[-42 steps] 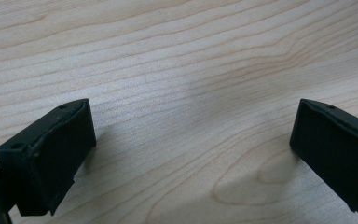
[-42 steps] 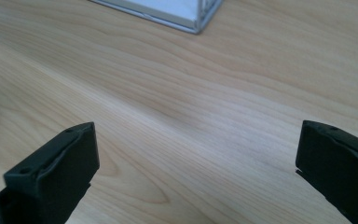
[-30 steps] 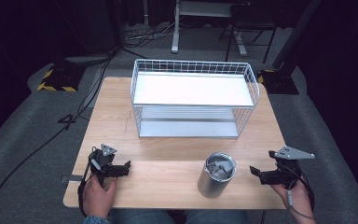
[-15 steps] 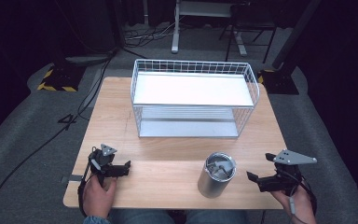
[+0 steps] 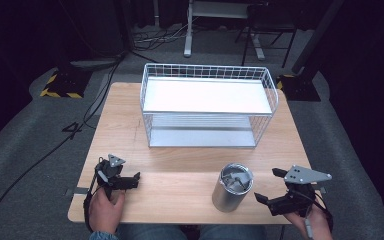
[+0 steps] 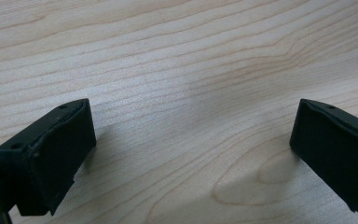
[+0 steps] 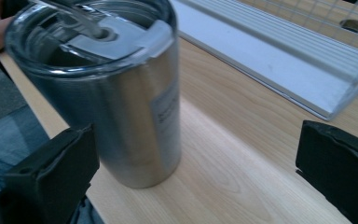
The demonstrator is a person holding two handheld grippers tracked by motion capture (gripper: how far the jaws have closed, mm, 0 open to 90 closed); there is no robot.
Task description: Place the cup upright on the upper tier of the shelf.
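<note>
A steel tumbler [image 5: 232,187] with a clear lid stands upright near the table's front edge, right of centre. My right gripper [image 5: 271,185] is open just to its right, jaws pointing at it. In the right gripper view the tumbler [image 7: 109,88] sits close in front of the left jaw, apart from both jaws. My left gripper [image 5: 130,179] rests open at the front left of the table. The left gripper view has bare wood [image 6: 186,93] between its jaws.
A white wire basket [image 5: 207,105] with a white shelf on top and a grey base stands at the table's back centre. The wooden table [image 5: 180,165] has open room between basket and tumbler. Dark floor, cables and a stand lie beyond.
My right gripper has moved left and a little forward, closer to the tumbler. The left gripper and the tumbler have stayed put.
</note>
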